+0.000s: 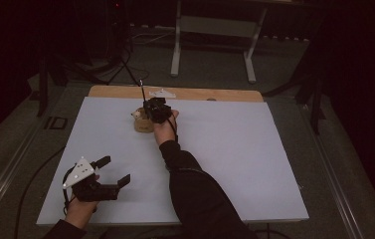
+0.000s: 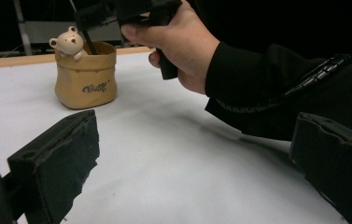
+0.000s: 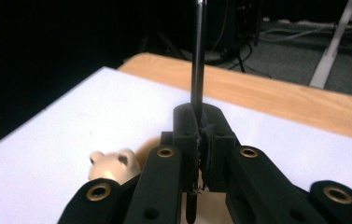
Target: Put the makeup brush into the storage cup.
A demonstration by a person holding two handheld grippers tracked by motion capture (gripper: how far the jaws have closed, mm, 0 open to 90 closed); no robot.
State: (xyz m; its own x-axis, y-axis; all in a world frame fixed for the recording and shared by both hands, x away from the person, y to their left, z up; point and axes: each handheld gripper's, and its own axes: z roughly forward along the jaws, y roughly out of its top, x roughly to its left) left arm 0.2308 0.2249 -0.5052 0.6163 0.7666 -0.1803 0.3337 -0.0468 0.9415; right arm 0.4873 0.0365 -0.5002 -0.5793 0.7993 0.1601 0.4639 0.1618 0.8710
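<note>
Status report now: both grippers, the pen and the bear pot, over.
Right gripper shut on thin dark pen, above tan bear-decorated pot. Left gripper open, holding nothing. Nothing in the way.

Dim room, black surroundings; white table (image 1: 234, 164) brightest; soft shadows; near tongs blurred, slight grain.

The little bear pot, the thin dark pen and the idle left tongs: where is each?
Bear pot (image 2: 87, 84), left gripper view: tan front wall, by the lettering.
Pen (image 3: 197, 56), right gripper view: shaft above the closed tongs.
Left tongs (image 1: 114, 172), high view: gap between the open tips.
</note>
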